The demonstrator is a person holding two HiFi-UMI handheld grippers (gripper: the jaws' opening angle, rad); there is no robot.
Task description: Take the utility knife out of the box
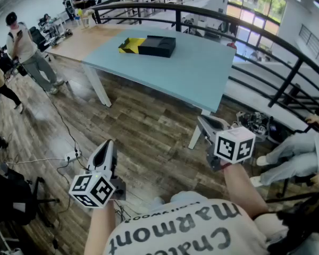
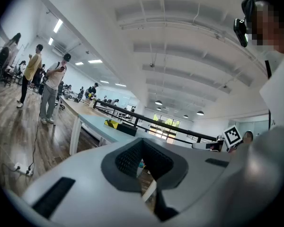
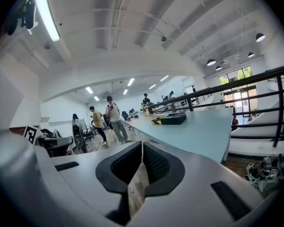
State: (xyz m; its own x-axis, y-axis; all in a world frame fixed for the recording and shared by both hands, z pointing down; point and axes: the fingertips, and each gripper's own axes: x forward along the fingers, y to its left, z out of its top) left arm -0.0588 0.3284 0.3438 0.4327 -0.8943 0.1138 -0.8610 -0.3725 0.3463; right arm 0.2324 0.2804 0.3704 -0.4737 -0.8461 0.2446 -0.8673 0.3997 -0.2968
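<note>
Nothing of the task is done yet: the left gripper [image 1: 107,144] and right gripper [image 1: 203,121] hang close to the body over the wooden floor [image 1: 143,126], each with jaws closed tip to tip on nothing. Ahead, open floor leads to the near edge of the desk [image 1: 191,76]. The black box [image 1: 157,45] sits near its far left corner, short of the railing [image 1: 244,23]; the utility knife itself cannot be seen.
</note>
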